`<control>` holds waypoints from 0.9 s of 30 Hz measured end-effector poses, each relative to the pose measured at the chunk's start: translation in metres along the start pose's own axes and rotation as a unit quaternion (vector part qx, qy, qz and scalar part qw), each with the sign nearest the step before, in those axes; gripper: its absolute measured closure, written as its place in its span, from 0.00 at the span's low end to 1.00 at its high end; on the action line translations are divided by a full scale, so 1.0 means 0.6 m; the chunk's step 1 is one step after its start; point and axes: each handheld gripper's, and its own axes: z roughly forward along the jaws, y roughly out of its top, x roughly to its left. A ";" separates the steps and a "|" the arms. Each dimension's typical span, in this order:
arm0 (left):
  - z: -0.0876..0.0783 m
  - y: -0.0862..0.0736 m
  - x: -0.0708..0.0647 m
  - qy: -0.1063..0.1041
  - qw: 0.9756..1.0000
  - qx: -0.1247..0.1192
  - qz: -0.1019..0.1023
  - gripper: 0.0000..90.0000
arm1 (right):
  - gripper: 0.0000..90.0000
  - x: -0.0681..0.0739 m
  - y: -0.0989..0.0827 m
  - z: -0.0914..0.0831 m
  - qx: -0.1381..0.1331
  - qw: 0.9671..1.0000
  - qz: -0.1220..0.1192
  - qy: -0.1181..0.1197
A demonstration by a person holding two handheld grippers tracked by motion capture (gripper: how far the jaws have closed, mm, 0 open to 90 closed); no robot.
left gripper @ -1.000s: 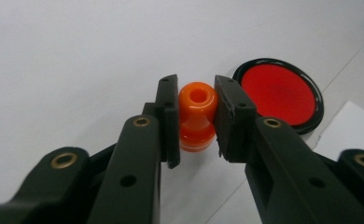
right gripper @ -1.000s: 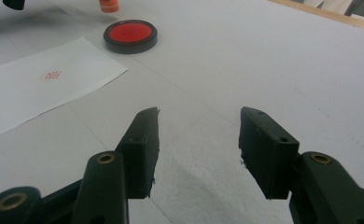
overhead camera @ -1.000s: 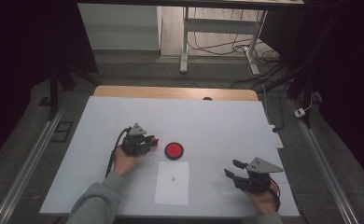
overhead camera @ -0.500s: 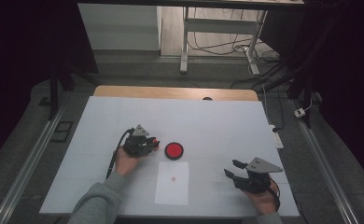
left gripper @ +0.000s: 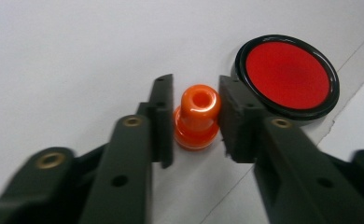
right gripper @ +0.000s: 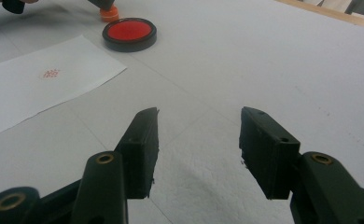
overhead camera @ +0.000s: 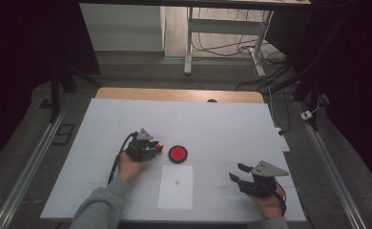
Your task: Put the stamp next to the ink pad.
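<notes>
Left claw (left gripper: 195, 116) round orange stamp (left gripper: 196, 116), jaws just opening; contact unclear.

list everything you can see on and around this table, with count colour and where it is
stamp: 1, orange, upright on the table between the left tongs' jaws, beside the ink pad
ink pad: 1, round, red in a black rim, open, mid table
paper sheet: 1, white with a small red mark, near edge, just below the ink pad
table: 1, white top with a wooden strip along the far edge
power strip: 1, white, at the table's right edge
left tongs: 1, black; jaws have just been opening, a gap shows on the stamp's right side
right tongs: 1, black, open with nothing between the jaws, resting near the right front corner
sleeve: 1, grey, on the left forearm
</notes>
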 end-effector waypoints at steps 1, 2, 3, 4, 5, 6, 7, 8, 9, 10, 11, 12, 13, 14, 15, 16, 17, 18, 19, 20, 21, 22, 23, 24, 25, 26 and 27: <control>-0.002 0.001 0.000 0.001 1.000 -0.003 -0.001 0.68 | 0.52 0.000 0.000 0.000 -0.002 1.000 0.001 0.001; -0.005 0.001 -0.001 0.001 1.000 -0.008 -0.003 0.64 | 0.52 0.000 0.000 0.000 -0.004 1.000 0.002 0.001; -0.005 0.001 -0.001 0.001 1.000 -0.008 -0.003 0.60 | 0.52 0.000 0.000 0.000 -0.006 1.000 0.003 0.000; -0.008 0.002 -0.002 0.003 1.000 -0.013 -0.004 0.60 | 0.52 0.000 0.000 0.000 -0.006 1.000 0.003 0.000; -0.011 0.003 -0.002 0.003 1.000 -0.016 -0.005 0.53 | 0.52 -0.001 0.000 -0.002 -0.002 1.000 0.002 -0.003; -0.015 0.003 -0.003 0.004 1.000 -0.020 -0.006 0.50 | 0.52 -0.001 0.000 -0.002 -0.003 1.000 0.003 -0.003; -0.023 0.004 -0.004 0.002 1.000 -0.026 -0.007 0.48 | 0.52 -0.001 0.000 -0.002 -0.003 1.000 0.003 -0.003; -0.027 0.004 -0.005 0.002 1.000 -0.030 -0.008 0.45 | 0.52 -0.001 0.000 -0.002 -0.003 1.000 0.003 -0.003; -0.027 0.004 -0.005 0.002 1.000 -0.030 -0.008 0.42 | 0.52 -0.001 0.000 -0.002 -0.003 1.000 0.003 -0.003; -0.035 0.003 -0.006 -0.005 0.999 -0.035 -0.009 0.40 | 0.52 -0.001 0.000 -0.002 -0.004 1.000 0.003 -0.004; -0.035 0.003 -0.006 -0.005 0.999 -0.035 -0.009 0.40 | 0.52 -0.001 0.000 -0.002 -0.005 1.000 0.003 -0.006; -0.039 0.003 -0.007 -0.008 0.999 -0.037 -0.007 0.39 | 0.52 -0.002 0.000 -0.002 -0.007 1.000 0.004 -0.002; -0.043 0.002 -0.008 -0.011 0.999 -0.038 -0.005 0.39 | 0.52 -0.002 0.000 -0.002 -0.007 1.000 0.004 -0.002; -0.052 0.001 -0.013 -0.008 0.999 -0.038 0.002 0.39 | 0.52 -0.002 0.000 -0.003 -0.007 1.000 0.004 -0.002; -0.052 0.001 -0.013 -0.008 0.999 -0.038 0.002 0.39 | 0.52 -0.003 0.000 -0.003 -0.007 1.000 0.004 -0.003; -0.060 -0.002 -0.017 -0.014 0.999 -0.038 0.007 0.39 | 0.52 -0.003 0.000 -0.003 -0.007 1.000 0.004 -0.003; -0.060 -0.002 -0.017 -0.014 0.999 -0.038 0.007 0.39 | 0.52 -0.003 0.000 -0.003 -0.008 1.000 0.004 -0.002; -0.068 -0.005 -0.020 -0.017 0.999 -0.038 0.011 0.39 | 0.52 -0.003 0.000 -0.004 -0.006 1.000 0.003 -0.007; -0.073 -0.008 -0.022 -0.020 0.999 -0.037 0.011 0.39 | 0.52 -0.004 0.000 -0.004 -0.005 1.000 0.003 -0.005; -0.077 -0.010 -0.023 -0.022 0.999 -0.037 0.014 0.39 | 0.52 -0.004 0.000 -0.004 -0.005 1.000 0.003 -0.004; -0.082 -0.013 -0.025 -0.023 0.999 -0.036 0.015 0.39 | 0.52 -0.004 0.000 -0.004 -0.007 1.000 0.003 -0.004; -0.087 -0.015 -0.025 -0.024 0.999 -0.036 0.017 0.39 | 0.52 -0.004 0.000 -0.005 -0.007 1.000 0.004 -0.004; -0.092 -0.018 -0.026 -0.025 0.999 -0.038 0.016 0.39 | 0.52 -0.004 0.000 -0.005 -0.007 1.000 0.004 -0.004; -0.098 -0.021 -0.027 -0.028 0.999 -0.039 0.017 0.39 | 0.52 -0.004 0.000 -0.005 -0.008 1.000 0.004 -0.003; -0.098 -0.021 -0.027 -0.028 0.999 -0.039 0.017 0.39 | 0.52 -0.004 0.000 -0.005 -0.006 1.000 0.003 -0.003; -0.103 -0.024 -0.028 -0.030 0.999 -0.040 0.018 0.39 | 0.52 -0.004 0.000 -0.005 -0.007 1.000 0.003 -0.003; -0.113 -0.030 -0.029 -0.034 0.998 -0.041 0.021 0.39 | 0.52 -0.004 0.000 -0.005 -0.010 1.000 0.004 -0.003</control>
